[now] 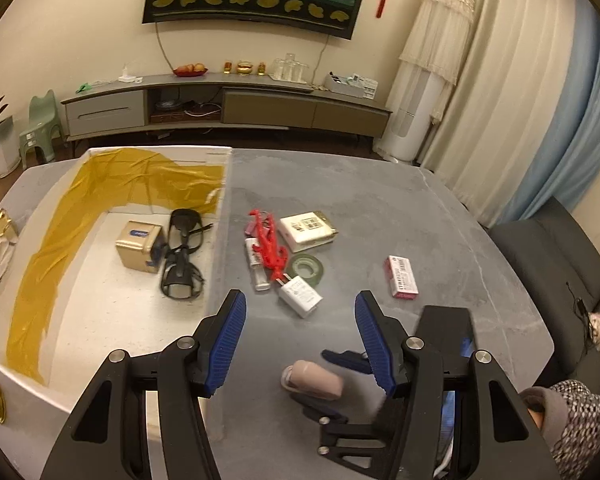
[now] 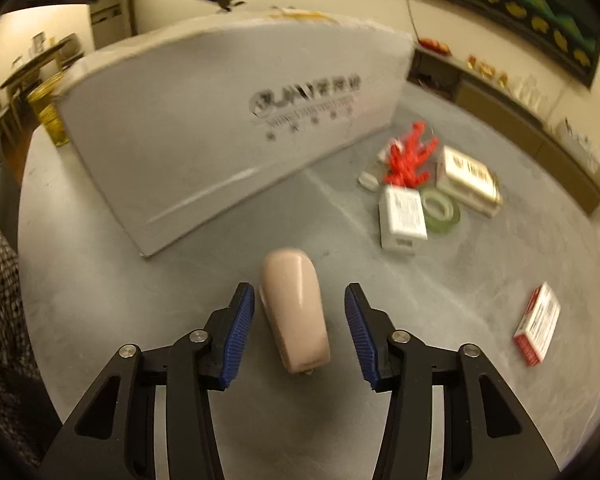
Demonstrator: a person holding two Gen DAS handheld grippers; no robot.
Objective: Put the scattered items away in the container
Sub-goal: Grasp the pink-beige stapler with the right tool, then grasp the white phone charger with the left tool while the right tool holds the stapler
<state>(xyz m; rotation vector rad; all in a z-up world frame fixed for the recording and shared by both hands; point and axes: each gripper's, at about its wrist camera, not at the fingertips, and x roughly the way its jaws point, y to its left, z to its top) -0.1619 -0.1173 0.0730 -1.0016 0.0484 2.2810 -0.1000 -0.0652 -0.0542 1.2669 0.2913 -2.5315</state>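
Right, two items sit in the box (image 1: 100, 304) upper left — my right tool (image 2: 299, 328), spread wide, straddles the pink case (image 2: 296, 312); five wait.

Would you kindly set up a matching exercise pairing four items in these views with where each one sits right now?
Items:
1. gold box
2. beige case
3. pink and white packet
4. green tape roll

Places:
A. alone on the table, off to the right of the cluster
B. inside the white container, beside the black goggles
C. between the open fingers of the right gripper
D. in the cluster, next to the white charger

Pairs: 1-B, 2-C, 3-A, 4-D
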